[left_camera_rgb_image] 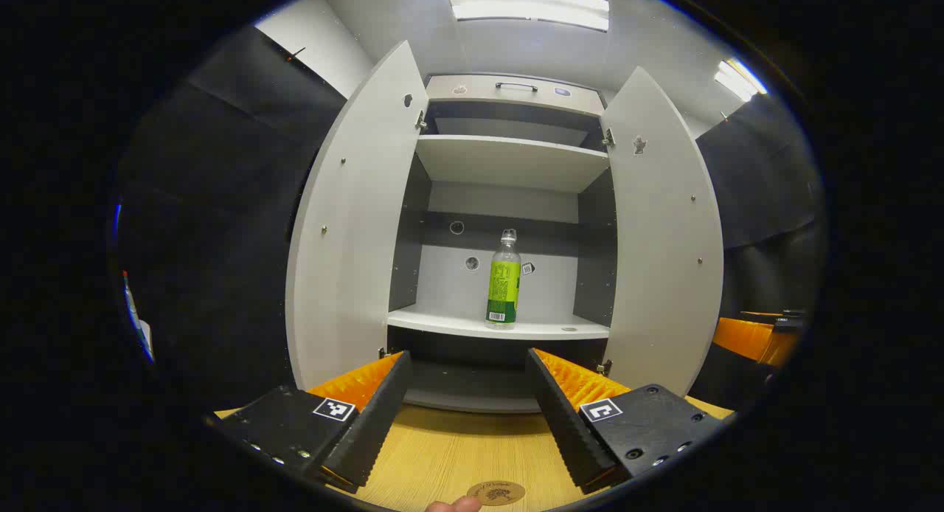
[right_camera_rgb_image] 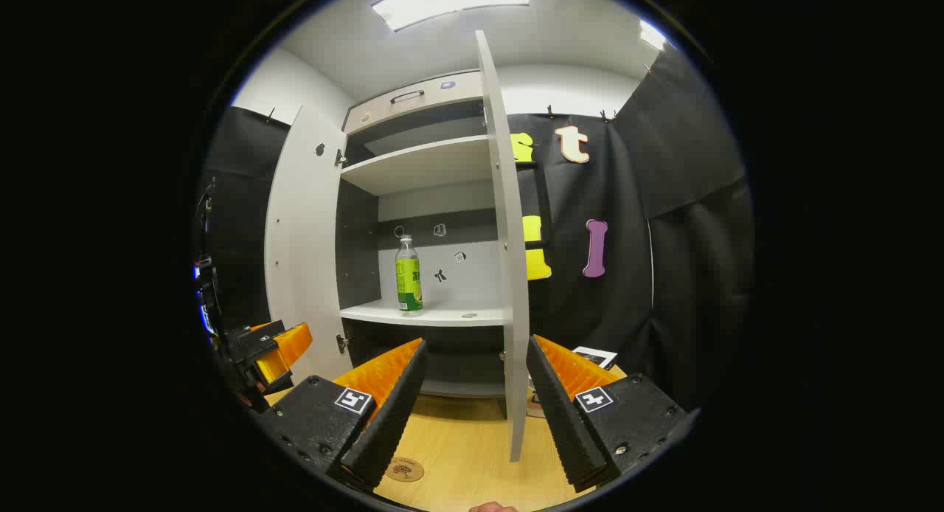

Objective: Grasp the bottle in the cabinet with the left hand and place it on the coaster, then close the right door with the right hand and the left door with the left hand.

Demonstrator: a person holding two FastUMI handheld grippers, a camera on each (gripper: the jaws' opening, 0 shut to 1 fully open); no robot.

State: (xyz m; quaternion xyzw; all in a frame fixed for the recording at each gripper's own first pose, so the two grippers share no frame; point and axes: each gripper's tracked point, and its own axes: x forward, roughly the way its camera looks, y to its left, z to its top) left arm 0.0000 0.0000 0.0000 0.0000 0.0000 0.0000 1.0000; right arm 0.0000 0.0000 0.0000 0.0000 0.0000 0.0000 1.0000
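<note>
A clear bottle (left_camera_rgb_image: 503,279) with a green label and a clear cap stands upright on the lower shelf (left_camera_rgb_image: 472,324) of a grey cabinet; the right gripper view has the same bottle (right_camera_rgb_image: 408,276). Both cabinet doors stand wide open: the left door (left_camera_rgb_image: 354,217) and the right door (left_camera_rgb_image: 664,232), the latter seen edge-on as right door (right_camera_rgb_image: 507,232). A round brown coaster (left_camera_rgb_image: 496,492) lies on the wooden table near me, also coaster (right_camera_rgb_image: 404,469). My left gripper (left_camera_rgb_image: 468,364) is open, well short of the bottle. My right gripper (right_camera_rgb_image: 476,350) is open, facing the right door's edge.
The wooden table (left_camera_rgb_image: 442,453) runs up to the cabinet's base. An upper shelf (left_camera_rgb_image: 509,158) and a top drawer with a handle (left_camera_rgb_image: 516,86) sit above. A fingertip (left_camera_rgb_image: 453,505) shows at the bottom edge. A printed card (right_camera_rgb_image: 594,358) lies on the table right of the door.
</note>
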